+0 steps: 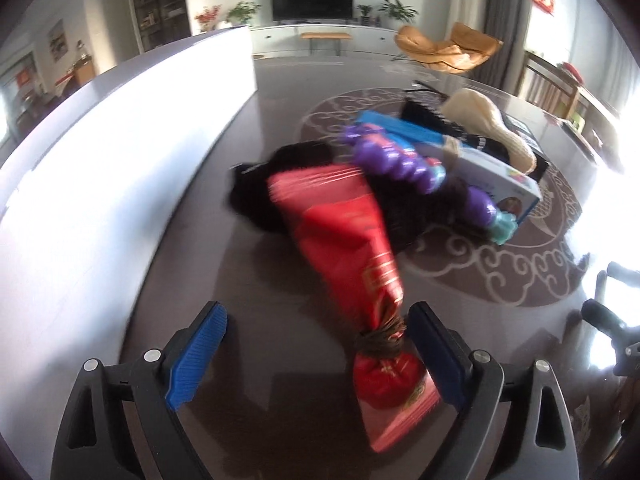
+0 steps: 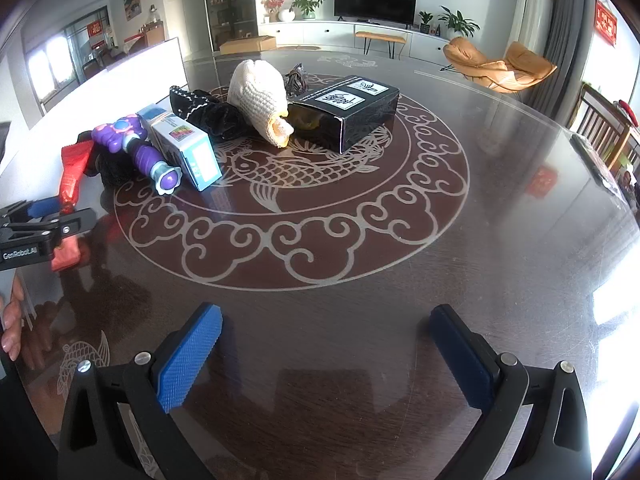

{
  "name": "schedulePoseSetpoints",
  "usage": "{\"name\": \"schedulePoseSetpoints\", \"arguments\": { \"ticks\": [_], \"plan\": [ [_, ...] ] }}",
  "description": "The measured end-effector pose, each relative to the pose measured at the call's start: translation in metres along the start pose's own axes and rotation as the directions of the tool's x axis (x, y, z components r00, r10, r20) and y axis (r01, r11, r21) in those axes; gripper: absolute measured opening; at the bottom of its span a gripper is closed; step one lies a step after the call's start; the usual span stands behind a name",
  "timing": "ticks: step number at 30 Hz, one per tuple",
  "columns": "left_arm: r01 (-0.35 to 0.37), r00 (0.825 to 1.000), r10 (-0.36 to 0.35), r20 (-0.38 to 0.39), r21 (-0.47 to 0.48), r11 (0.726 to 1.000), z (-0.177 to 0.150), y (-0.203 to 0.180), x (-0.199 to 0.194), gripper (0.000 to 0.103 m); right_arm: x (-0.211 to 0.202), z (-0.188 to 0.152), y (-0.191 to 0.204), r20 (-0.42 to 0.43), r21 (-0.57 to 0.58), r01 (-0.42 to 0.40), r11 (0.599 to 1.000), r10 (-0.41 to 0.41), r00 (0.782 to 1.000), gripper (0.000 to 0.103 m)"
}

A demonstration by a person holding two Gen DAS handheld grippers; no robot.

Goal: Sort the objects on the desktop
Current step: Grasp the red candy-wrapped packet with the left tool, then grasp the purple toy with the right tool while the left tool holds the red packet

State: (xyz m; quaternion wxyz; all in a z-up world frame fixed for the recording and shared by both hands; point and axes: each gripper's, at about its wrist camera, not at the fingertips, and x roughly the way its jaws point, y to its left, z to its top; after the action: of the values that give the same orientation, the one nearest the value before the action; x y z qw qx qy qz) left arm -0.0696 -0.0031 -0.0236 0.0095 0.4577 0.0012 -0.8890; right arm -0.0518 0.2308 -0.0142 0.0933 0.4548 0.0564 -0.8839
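Observation:
A red tied bag (image 1: 348, 248) lies on the dark table between the jaws of my left gripper (image 1: 320, 344). The jaws stand wide open, and the right pad is close to the bag's tied neck. Behind the bag are a black furry item (image 1: 296, 160), a purple toy wand (image 1: 404, 164) and a blue-white box (image 1: 492, 176). My right gripper (image 2: 326, 344) is open and empty over bare table. From the right wrist view the red bag (image 2: 72, 168), wand (image 2: 140, 148), blue-white box (image 2: 184, 144), cream knitted item (image 2: 260, 96) and black box (image 2: 348, 112) lie ahead, and the left gripper (image 2: 48, 216) shows at the left edge.
A white panel (image 1: 120, 152) stands along the table's left side. A black fabric piece (image 2: 208, 116) lies by the knitted item. The round table (image 2: 500, 200) carries a fish and cloud pattern. Wooden chairs (image 2: 600, 120) stand at the right.

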Motion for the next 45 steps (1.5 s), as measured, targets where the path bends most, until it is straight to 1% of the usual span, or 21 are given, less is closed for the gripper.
{"name": "schedulePoseSetpoints", "arguments": {
  "ticks": [5,7,8,9,11,12,13,14,15,17,20,23,24,25,29,36,39,41,42,44,45],
  "plan": [
    [-0.048,0.999,0.048,-0.005,-0.086,0.995,-0.005,0.020,0.000,0.097,-0.002,0.002,0.006,-0.004,-0.017,0.003,1.000,-0.003,1.000,0.103],
    [-0.052,0.999,0.052,-0.005,-0.083,0.995,-0.005,0.020,0.002,0.098,-0.004,0.012,0.029,-0.002,-0.126,-0.058,0.990,0.058,0.998,0.094],
    [-0.052,0.999,0.052,-0.005,-0.082,0.995,-0.006,0.019,0.002,0.099,-0.009,0.016,0.042,0.025,-0.185,-0.054,0.981,0.059,0.998,0.093],
    [-0.048,0.999,0.048,-0.006,-0.081,0.995,-0.006,0.020,0.002,0.099,-0.013,0.021,0.059,0.057,-0.260,-0.047,0.965,0.063,0.996,0.092],
    [-0.048,0.999,0.047,-0.007,-0.079,0.996,-0.007,0.020,0.002,0.100,-0.020,0.034,0.106,0.126,-0.463,-0.031,0.886,0.100,0.987,0.090],
    [-0.047,0.999,0.047,-0.007,-0.079,0.996,-0.008,0.020,0.001,0.100,-0.020,0.038,0.121,0.143,-0.517,-0.022,0.856,0.111,0.984,0.085],
    [-0.046,0.999,0.046,-0.007,-0.078,0.996,-0.009,0.021,0.000,0.100,-0.014,0.046,0.142,0.156,-0.591,-0.011,0.807,0.128,0.979,0.074],
    [-0.045,0.999,0.044,-0.006,-0.078,0.996,-0.011,0.021,-0.001,0.100,-0.008,0.050,0.151,0.150,-0.619,-0.012,0.785,0.133,0.980,0.069],
    [-0.045,0.999,0.044,-0.006,-0.078,0.996,-0.012,0.022,-0.001,0.100,0.006,0.061,0.165,0.125,-0.653,-0.017,0.757,0.130,0.984,0.059],
    [-0.041,0.999,0.041,-0.003,-0.092,0.995,-0.012,0.025,-0.001,0.100,0.026,0.077,0.176,0.107,-0.678,-0.009,0.735,0.110,0.988,0.057],
    [-0.029,1.000,0.029,0.001,-0.097,0.995,-0.014,0.029,-0.004,0.100,0.045,0.099,0.175,0.067,-0.673,-0.047,0.738,0.124,0.990,0.049],
    [-0.012,1.000,0.012,0.002,-0.075,0.997,-0.013,0.025,-0.003,0.100,0.055,0.115,0.166,0.029,-0.643,-0.077,0.762,0.124,0.992,0.034],
    [-0.006,1.000,0.006,0.003,-0.067,0.998,-0.013,0.024,-0.004,0.100,0.055,0.117,0.165,0.015,-0.627,-0.089,0.774,0.126,0.992,0.023],
    [0.000,1.000,0.000,0.003,-0.057,0.998,-0.013,0.023,-0.004,0.100,0.057,0.121,0.158,-0.017,-0.591,-0.129,0.796,0.147,0.989,0.023],
    [0.031,0.999,-0.031,0.008,-0.028,0.999,-0.014,0.021,-0.007,0.100,0.055,0.119,0.132,-0.055,-0.497,-0.214,0.841,0.216,0.975,0.023],
    [0.083,0.996,-0.085,0.012,0.101,0.991,-0.012,-0.004,-0.011,0.088,0.024,0.078,0.065,-0.081,-0.253,-0.324,0.912,0.314,0.946,0.024],
    [0.162,0.986,-0.165,-0.001,0.197,0.967,-0.014,-0.028,-0.015,0.088,-0.003,0.041,0.030,-0.071,-0.157,-0.334,0.930,0.326,0.943,0.024],
    [0.224,0.974,-0.228,-0.016,0.271,0.936,-0.019,-0.045,-0.021,0.088,-0.020,0.021,0.004,-0.064,-0.089,-0.316,0.944,0.311,0.948,0.025],
    [0.237,0.970,-0.242,-0.023,0.307,0.922,-0.021,-0.054,-0.024,0.088,-0.027,0.013,-0.002,-0.058,-0.072,-0.295,0.953,0.291,0.955,0.030],
    [0.229,0.972,-0.235,-0.022,0.329,0.916,-0.022,-0.060,-0.026,0.092,-0.037,0.003,-0.015,-0.046,-0.065,-0.254,0.965,0.251,0.967,0.063],
    [0.229,0.972,-0.232,-0.030,0.313,0.922,-0.020,-0.057,-0.024,0.095,-0.038,0.002,-0.018,-0.044,-0.072,-0.232,0.970,0.229,0.972,0.089]
  ]
}}
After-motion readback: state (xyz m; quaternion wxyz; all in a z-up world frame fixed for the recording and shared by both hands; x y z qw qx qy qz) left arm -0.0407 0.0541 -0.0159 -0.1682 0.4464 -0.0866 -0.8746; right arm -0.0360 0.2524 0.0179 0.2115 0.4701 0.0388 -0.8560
